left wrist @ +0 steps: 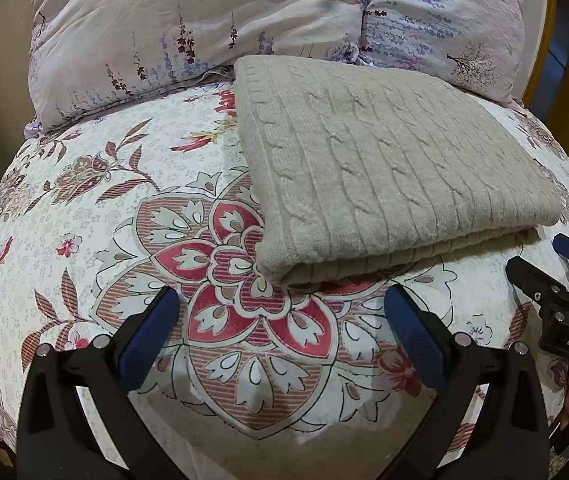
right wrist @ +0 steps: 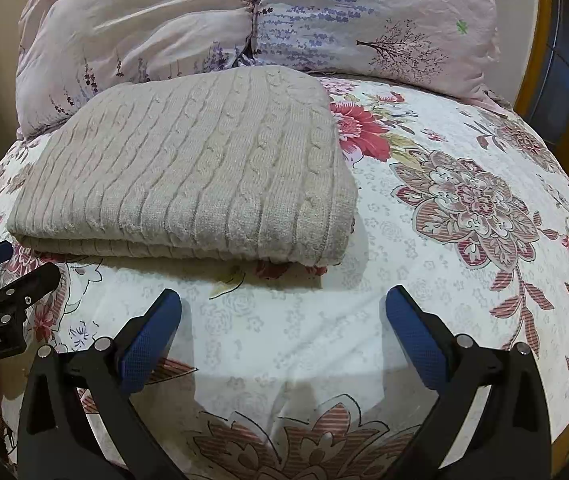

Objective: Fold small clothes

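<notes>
**Ana:** Left gripper (left wrist: pixel 282 316) first: its blue pads are spread wide with nothing between them, poised over the floral bedspread (left wrist: pixel 84 208) just short of the sweater's near fold. The beige cable-knit sweater (left wrist: pixel 384 168) lies from about twelve to two o'clock of that gripper, folded into a thick rectangle, its far edge against the pillows (left wrist: pixel 164 32).

**Ben:** And on the other side?

**Ana:** Right gripper (right wrist: pixel 283 314) is likewise gaping and empty, close above bare bedspread. From its camera the sweater sits between ten and twelve o'clock, with the folded edge facing us.

**Ben:** So it looks close to done. What can spoil it?

**Ana:** My guess is one more fold or a tidy-up is left. The near edge shows at least two stacked layers. If a pad bites only the top one, the layers would likely slide apart and the rectangle open up.

**Ben:** Anything from the bed itself?

**Ana:** The bedspread is soft and loose. A low pinch at the sweater's corner could catch that fabric too and drag it along with the knit.

**Ben:** And the two grippers together?

**Ana:** They are near each other: each shows at the other camera's edge, around three and nine o'clock. Lifting unevenly would probably skew the fold, and reaching inward risks a knock.
</notes>
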A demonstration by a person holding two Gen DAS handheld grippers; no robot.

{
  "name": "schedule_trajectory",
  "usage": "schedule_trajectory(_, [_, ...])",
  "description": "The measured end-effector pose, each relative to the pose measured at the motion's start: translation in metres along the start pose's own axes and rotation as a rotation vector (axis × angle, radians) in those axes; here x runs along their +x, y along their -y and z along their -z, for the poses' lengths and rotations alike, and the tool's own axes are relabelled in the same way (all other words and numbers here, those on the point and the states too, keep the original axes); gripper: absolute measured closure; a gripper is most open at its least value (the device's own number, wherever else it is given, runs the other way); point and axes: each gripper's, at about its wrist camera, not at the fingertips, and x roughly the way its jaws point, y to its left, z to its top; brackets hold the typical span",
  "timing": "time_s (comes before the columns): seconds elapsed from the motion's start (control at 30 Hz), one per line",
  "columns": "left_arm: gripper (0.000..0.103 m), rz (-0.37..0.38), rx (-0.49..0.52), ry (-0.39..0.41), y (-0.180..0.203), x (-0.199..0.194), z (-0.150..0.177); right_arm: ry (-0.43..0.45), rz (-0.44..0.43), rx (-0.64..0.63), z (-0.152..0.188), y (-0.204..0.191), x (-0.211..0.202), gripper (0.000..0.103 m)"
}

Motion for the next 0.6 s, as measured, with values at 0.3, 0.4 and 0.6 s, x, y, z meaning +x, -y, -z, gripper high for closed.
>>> schedule_trajectory(0.3, [0.002,0.0,0.0,0.0,-0.0002,0.0,0.0,0.0,-0.003,-0.004,0.0002,0.0007,-0.0001,0.001])
schedule_trajectory(0.4, [0.002,0.0,0.0,0.0,-0.0002,0.0,0.0,0.0,-0.004,-0.004,0.0002,0.0009,-0.0001,0.001])
schedule_trajectory(0.6, [0.002,0.0,-0.001,0.0,-0.0002,-0.0001,0.0001,0.0,-0.005,-0.006,0.0003,0.0011,0.0001,0.001])
